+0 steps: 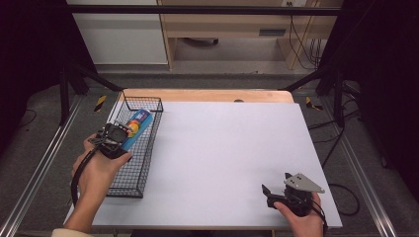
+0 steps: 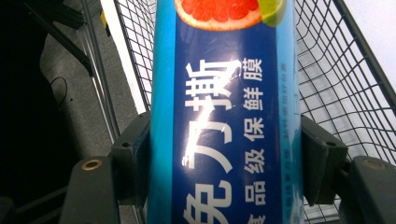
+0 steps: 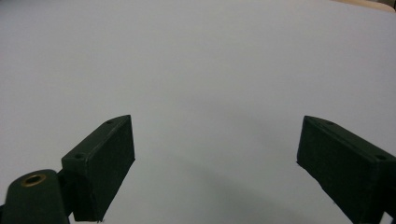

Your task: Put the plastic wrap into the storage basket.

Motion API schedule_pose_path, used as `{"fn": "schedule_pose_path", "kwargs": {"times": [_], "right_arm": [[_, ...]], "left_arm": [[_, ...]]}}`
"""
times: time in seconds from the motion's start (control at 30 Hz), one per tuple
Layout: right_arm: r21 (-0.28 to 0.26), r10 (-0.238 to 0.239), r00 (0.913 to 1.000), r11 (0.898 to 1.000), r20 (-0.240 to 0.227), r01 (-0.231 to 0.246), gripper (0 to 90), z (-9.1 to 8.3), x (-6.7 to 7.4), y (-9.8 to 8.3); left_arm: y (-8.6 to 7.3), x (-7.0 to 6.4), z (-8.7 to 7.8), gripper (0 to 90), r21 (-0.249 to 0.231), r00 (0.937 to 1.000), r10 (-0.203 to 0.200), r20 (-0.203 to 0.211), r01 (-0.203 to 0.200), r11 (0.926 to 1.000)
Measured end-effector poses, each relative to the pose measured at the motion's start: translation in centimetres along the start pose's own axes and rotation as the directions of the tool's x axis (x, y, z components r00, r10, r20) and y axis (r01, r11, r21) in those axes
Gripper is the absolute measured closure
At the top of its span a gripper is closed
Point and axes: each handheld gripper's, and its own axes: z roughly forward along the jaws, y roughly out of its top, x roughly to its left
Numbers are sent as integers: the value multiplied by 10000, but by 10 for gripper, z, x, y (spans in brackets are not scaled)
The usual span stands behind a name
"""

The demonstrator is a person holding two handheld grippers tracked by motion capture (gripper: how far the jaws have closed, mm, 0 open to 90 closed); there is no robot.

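Left claw (image 1: 120, 133) pinches the blue box (image 1: 135, 127) over the wire basket (image 1: 129, 187); right claw (image 1: 276, 190) spread above bare table (image 1: 227, 148).

1 blue box (image 1: 138, 127), 1 wire basket (image 1: 132, 183), 1 white table (image 1: 227, 158) and 2 grippers: left (image 1: 112, 135), right (image 1: 274, 189).

Blue box (image 2: 224, 116) — both ends cut off; small print beside the characters unreadable.

Each hand carries a black two-jaw gripper, the left gripper (image 1: 114, 137) trailing a black cable. The right gripper (image 1: 276, 190) bears a grey three-cornered plate. Brass-coloured screws mark the blocky jaw mounts.
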Motion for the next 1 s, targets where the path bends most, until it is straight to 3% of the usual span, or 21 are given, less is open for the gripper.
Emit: {"fn": "schedule_pose_path", "kwargs": {"times": [0.33,0.73,1.0], "right_arm": [[12,17,10000,10000,-22,-17,114,0,0,0],[-16,-49,10000,10000,-50,49,114,0,0,0],[-9,-13,10000,10000,-48,13,114,0,0,0]], "left_arm": [[-1,0,4,320,-53,9994,-343,92,343,9994],[-1,-2,11,320,240,9987,-385,341,377,9990],[1,-3,15,320,613,9993,-279,238,264,9978]]}}
